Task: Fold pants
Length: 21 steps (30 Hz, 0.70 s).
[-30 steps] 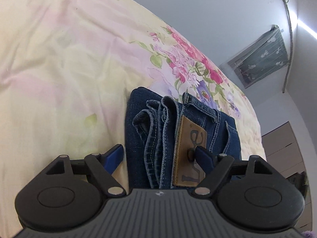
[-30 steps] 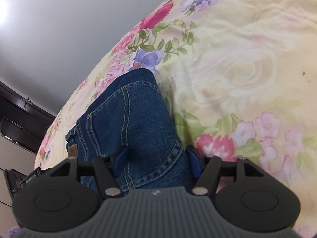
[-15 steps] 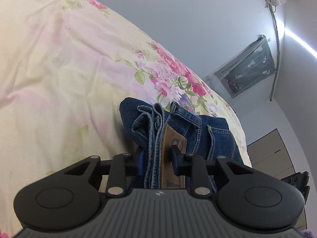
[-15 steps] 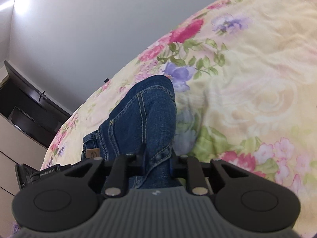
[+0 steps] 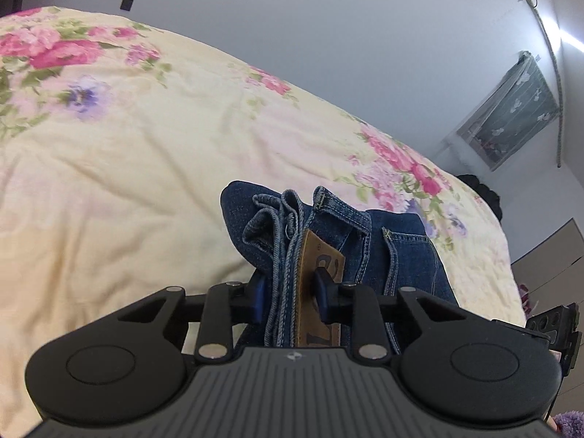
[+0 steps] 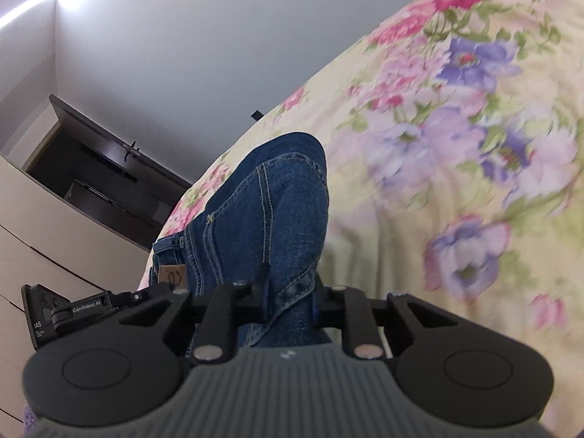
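Observation:
Folded blue jeans (image 5: 398, 241) lie on a floral bedsheet (image 5: 127, 168). My left gripper (image 5: 290, 288) is shut on the stacked waistband end, next to the brown leather patch (image 5: 319, 273). My right gripper (image 6: 288, 297) is shut on the other edge of the same jeans (image 6: 270, 208), by a stitched seam. The left gripper's body (image 6: 73, 310) shows at the left of the right wrist view. The jeans look raised off the sheet between the two grips.
The sheet (image 6: 456, 182) spreads wide around the jeans. A grey wall (image 5: 328, 36) and a covered window (image 5: 511, 124) stand behind the bed. A dark cabinet (image 6: 102, 179) and pale drawers (image 6: 54, 248) are on the left of the right wrist view.
Both grippers went from open around the jeans to shut on them. Both then tilted up and rose with the denim, so more wall shows.

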{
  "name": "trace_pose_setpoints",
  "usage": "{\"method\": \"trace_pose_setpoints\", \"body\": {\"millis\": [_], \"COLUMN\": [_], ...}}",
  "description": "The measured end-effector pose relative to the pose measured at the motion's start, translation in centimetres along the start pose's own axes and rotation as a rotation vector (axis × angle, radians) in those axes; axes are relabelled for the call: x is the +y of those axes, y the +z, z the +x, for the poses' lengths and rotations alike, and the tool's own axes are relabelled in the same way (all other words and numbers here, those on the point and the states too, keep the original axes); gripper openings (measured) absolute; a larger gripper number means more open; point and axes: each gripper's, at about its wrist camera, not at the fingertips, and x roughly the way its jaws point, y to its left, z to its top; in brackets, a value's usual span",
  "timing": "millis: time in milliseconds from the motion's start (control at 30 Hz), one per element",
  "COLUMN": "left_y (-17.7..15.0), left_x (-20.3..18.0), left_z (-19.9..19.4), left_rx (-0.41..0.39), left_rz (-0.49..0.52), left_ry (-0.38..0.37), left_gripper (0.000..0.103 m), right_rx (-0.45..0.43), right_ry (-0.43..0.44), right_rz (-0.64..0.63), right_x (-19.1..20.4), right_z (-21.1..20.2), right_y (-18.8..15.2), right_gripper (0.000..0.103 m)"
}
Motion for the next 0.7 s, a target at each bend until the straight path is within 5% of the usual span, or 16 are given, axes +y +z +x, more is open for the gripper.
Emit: {"method": "trace_pose_setpoints", "body": {"millis": [133, 367, 600, 700], "left_y": [0.3, -1.9, -2.8, -3.1], "left_x": [3.7, 9.1, 9.4, 7.7], "left_z": [-0.7, 2.6, 3.3, 2.0], "left_rx": [0.02, 0.062, 0.056, 0.028], "left_rz": [-0.015, -0.082, -0.038, 0.021], "left_ry": [0.048, 0.041, 0.081, 0.188], "left_gripper": [0.03, 0.031, 0.042, 0.053], "right_rx": [0.047, 0.096, 0.118, 0.109], "right_ry": [0.025, -0.057, -0.157, -0.215], "right_rz": [0.034, 0.021, -0.059, -0.11], "right_x": [1.1, 0.4, 0.6, 1.6], "right_z": [4.4, 8.6, 10.1, 9.6], "right_y": [-2.5, -3.9, -3.8, -4.0], "right_gripper": [0.015, 0.015, 0.024, 0.032]}}
